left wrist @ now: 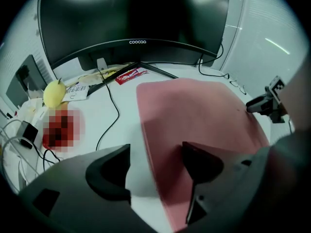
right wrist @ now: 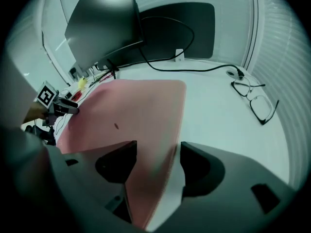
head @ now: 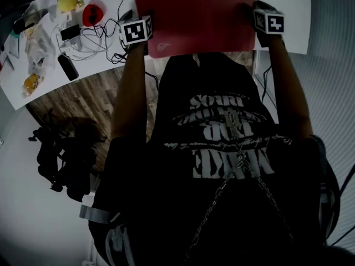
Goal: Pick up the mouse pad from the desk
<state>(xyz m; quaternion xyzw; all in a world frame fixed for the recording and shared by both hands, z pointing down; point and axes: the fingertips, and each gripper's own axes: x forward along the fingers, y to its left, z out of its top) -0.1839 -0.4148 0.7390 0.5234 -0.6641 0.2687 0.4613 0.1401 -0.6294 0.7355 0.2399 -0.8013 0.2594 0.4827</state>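
The red mouse pad (head: 199, 15) lies flat on the white desk (head: 108, 57). My left gripper (head: 138, 35) stands over the pad's near left corner. In the left gripper view this gripper (left wrist: 155, 152) is open, and the pad's (left wrist: 194, 115) left edge runs between its jaws, one over bare desk and one over the pad. At the near right corner my right gripper (head: 268, 20) is also open. The right gripper view shows it (right wrist: 159, 149) astride the pad's (right wrist: 131, 110) right edge. Neither gripper's pads press on the mouse pad.
A dark curved monitor (left wrist: 131, 13) stands behind the pad. Left of it lie a yellow fruit (head: 66, 1), a red object, cables (head: 89, 37) and a black phone (head: 67, 66). Glasses (right wrist: 255, 101) rest on the desk to the right. The desk's front edge is by my body.
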